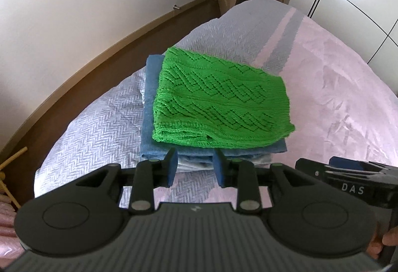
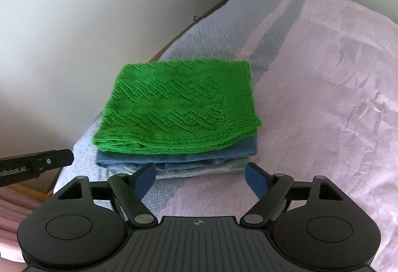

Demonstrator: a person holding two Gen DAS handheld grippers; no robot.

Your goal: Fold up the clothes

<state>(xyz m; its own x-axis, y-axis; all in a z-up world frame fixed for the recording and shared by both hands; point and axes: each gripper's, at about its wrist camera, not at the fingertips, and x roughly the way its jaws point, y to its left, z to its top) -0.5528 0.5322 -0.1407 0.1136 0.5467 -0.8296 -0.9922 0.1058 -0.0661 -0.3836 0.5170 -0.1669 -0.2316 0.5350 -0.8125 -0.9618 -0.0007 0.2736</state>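
Bright green folded knit sweater (image 1: 221, 100), openwork zigzag and diamond pattern running across it in bands, top of the pile. Right under that green knit, a mid-blue folded denim garment (image 1: 151, 142), and under that a paler, washed-out light blue folded denim piece (image 2: 199, 170). Beneath the sweater pile, the pale pink bedspread (image 1: 335, 98); to the left of the green sweater it turns to a white-and-grey herringbone weave, and beyond the sweater a grey-blue stripe crosses it. Both grippers: black bodies, dark blue finger pads (image 2: 256, 178).
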